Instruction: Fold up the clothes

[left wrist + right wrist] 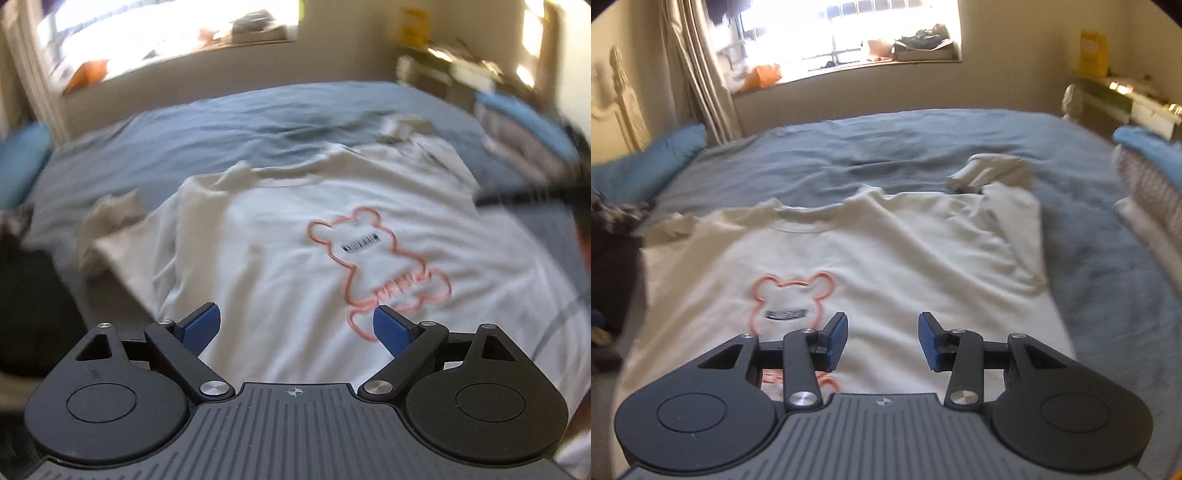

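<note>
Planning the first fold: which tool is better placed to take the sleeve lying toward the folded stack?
Right. The right tool, open, hangs over the shirt nearer that sleeve; the left tool faces the opposite sleeve.

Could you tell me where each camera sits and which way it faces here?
Left wrist: rides the left gripper, facing across the white sweatshirt on the bed toward the window; jaws open, empty.
Right wrist: rides the right gripper, above the sweatshirt's front, facing the window; jaws open, empty.
Shared: sweatshirt, pink bear print, blue bedding, window.
</note>
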